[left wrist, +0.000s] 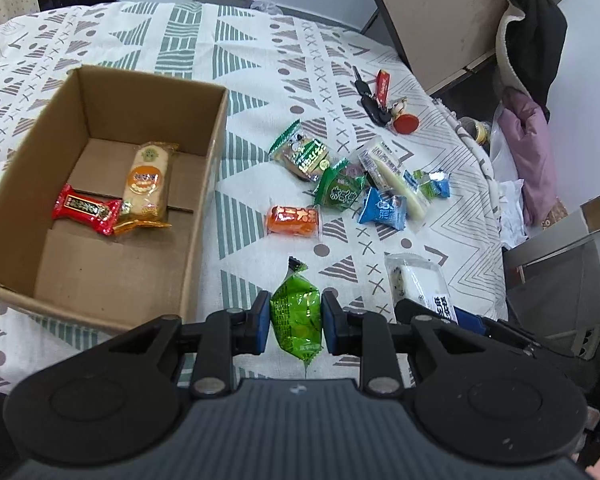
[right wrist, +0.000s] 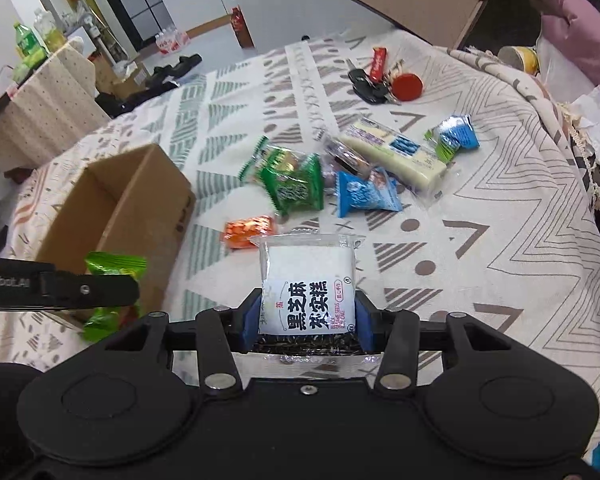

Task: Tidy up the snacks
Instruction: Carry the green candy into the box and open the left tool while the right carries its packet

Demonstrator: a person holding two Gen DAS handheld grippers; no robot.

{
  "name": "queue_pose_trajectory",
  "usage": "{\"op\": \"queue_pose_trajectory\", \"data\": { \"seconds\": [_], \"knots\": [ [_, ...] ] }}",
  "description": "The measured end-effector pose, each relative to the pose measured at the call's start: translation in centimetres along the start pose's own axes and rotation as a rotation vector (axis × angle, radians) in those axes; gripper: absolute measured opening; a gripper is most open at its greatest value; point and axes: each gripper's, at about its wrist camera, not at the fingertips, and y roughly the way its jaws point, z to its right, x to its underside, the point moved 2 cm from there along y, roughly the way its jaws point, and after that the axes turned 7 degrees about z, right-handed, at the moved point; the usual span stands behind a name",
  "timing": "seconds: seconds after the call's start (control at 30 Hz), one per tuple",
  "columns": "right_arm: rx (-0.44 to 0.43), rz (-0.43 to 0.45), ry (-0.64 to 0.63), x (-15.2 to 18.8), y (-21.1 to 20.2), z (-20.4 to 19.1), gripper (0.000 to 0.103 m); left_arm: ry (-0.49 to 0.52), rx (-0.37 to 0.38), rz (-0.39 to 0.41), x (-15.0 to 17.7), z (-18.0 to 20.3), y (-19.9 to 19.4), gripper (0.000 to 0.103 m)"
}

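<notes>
A: Biggest first, then. What carries it all?

B: A worktop under a white cloth patterned with grey and green triangles point(left wrist: 260, 60). At the left of the left wrist view stands an open brown cardboard box point(left wrist: 216, 128), and in it lie a long cream-and-orange wrapped biscuit point(left wrist: 148, 182) and a small red wrapped snack point(left wrist: 86, 210).

A: And the loose snacks?

B: A heap right of centre: a long white stick in clear wrap point(left wrist: 392, 176), green, blue and orange packets. A bunch of keys with a red tag point(left wrist: 374, 100) lies beyond them, towards the upper right.

A: The tongs?

B: Both clenched on a packet. The left tongs point(left wrist: 295, 322) pinch a bright green foil packet point(left wrist: 296, 316) at the bottom centre, just right of the box's near corner. The right tongs point(right wrist: 306, 316) grip a white rice-cake packet with black lettering point(right wrist: 308, 280) at bottom centre of the right wrist view.

A: So which step?

B: I judge it the carrying step, two snacks in hand. Next, each should go over the box's open top before letting go; the green one is nearer.
</notes>
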Motion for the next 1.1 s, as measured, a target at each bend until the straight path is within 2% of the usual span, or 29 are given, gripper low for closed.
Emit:
{"op": "queue_pose_trajectory", "data": {
  "seconds": [0.43,0.67,1.1],
  "knots": [
    [-0.042,0.066,-0.006,-2.2,-2.2,-3.9,0.045,-0.018,0.004,0.057,-1.5,-2.0,-3.0,0.026],
    [-0.065,0.082,-0.020,-3.5,-2.1,-6.0,0.045,-0.037,-0.002,0.083,-2.9,-3.9,-4.2,0.026],
    [-0.128,0.089,-0.031,-5.1,-0.8,-10.9,0.045,-0.080,-0.072,0.127,-5.6,-9.3,-6.1,0.026]
  ]
}}
